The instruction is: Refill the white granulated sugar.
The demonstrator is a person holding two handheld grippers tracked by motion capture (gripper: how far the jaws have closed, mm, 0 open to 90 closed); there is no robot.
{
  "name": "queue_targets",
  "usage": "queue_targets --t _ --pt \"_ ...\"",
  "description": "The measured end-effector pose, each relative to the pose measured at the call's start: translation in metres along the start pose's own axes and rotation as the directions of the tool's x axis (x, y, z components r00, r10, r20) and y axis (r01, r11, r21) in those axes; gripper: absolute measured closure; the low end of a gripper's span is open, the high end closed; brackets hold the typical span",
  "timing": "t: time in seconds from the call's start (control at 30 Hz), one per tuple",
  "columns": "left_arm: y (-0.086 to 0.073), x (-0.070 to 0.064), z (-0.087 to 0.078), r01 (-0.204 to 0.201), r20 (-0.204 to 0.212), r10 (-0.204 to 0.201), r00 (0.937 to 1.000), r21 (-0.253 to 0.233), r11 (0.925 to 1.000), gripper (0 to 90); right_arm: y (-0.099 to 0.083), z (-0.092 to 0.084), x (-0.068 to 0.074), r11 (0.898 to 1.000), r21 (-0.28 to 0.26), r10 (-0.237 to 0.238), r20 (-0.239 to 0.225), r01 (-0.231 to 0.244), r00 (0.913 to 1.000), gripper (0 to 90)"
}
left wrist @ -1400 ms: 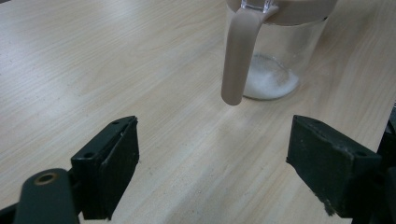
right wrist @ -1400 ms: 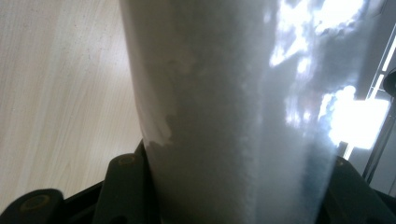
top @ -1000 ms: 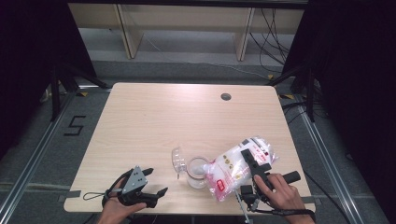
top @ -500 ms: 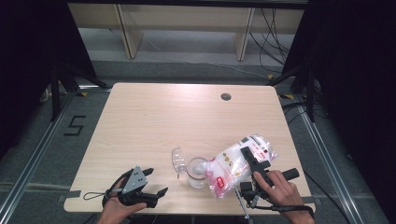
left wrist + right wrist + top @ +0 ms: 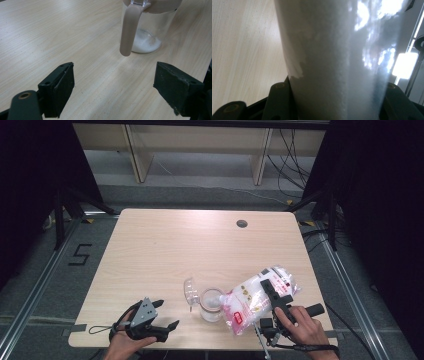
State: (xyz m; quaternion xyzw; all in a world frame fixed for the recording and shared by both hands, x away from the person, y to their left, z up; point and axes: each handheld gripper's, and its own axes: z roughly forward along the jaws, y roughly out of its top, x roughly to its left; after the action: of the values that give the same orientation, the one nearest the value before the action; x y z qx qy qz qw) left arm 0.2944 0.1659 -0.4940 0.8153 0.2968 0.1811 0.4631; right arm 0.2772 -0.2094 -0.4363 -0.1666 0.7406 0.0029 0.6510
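High view: camera is sitting above the near edge, looking forward and down over the whole table. Left gripper view is riding low, looking level and close along the tabletop at the jar. Right gripper view is pressing right up against the bag. High and left views are sharing the jar.

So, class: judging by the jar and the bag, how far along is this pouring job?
Done: the jar stands open, with some white powder at its bottom. In hand: the right gripper holds the bag tilted over the jar's mouth. Left: most powder remains in the bag; the left gripper waits open.
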Motion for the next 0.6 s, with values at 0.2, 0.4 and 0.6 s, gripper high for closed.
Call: queue_targets --t 0.2,0.4,0.6 --pt "-0.0003 -0.0025 0.0001 0.029 -0.001 -0.029 0.9996 0.000 0.9996 16.4 0.0056 0.0029 -0.0002 1.000 -0.018 -0.006 0.008 0.006 0.9999 51.3" --pt "0.0002 -0.0012 0.0005 0.003 0.005 -0.003 1.0000 -0.001 1.0000 16.3 0.0055 0.0079 -0.0023 0.999 -0.027 -0.017 0.015 0.018 0.9997 51.4" --pt "0.0001 -0.0012 -0.0002 0.002 -0.001 -0.002 1.0000 0.000 1.0000 16.3 0.0002 0.0045 -0.0032 1.000 -0.007 -0.030 0.014 0.030 0.9995 51.4"
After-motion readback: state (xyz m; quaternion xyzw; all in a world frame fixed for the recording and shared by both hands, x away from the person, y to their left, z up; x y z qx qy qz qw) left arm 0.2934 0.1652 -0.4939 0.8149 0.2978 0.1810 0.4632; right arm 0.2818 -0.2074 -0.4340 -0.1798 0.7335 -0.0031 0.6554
